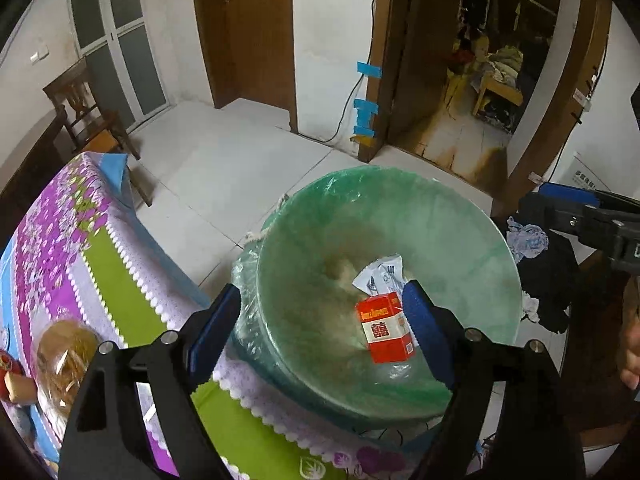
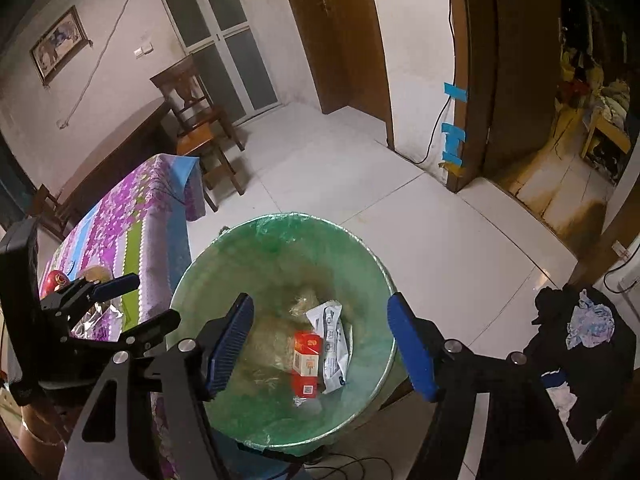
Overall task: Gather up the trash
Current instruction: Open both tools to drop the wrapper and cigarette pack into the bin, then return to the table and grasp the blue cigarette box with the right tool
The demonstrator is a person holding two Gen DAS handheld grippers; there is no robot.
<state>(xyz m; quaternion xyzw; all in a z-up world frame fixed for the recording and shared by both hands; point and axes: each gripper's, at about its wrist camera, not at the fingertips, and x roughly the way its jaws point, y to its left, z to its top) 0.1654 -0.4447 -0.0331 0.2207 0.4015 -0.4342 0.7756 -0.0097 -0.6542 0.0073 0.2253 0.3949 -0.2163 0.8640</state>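
Blue ribbed pads [image 2: 230, 346] above crinkly green-lined round bin [image 2: 280, 240], boxy red carton [image 2: 306, 362].

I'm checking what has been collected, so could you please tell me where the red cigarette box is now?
The red cigarette box lies at the bottom of the green-lined bin, touching a white paper packet on its right, in both wrist views.

A worktop [image 2: 120, 236] covered in a purple, green and blue floral cloth stands on the white tiled floor [image 2: 360, 200]. A wooden chair [image 2: 196, 120] sits just past its far end, near a glazed door [image 2: 224, 36]. A framed picture [image 2: 58, 49] hangs on the wall, blue tape strips [image 2: 454, 136] mark the door frame, and dark clothes [image 2: 576, 344] lie heaped at right.
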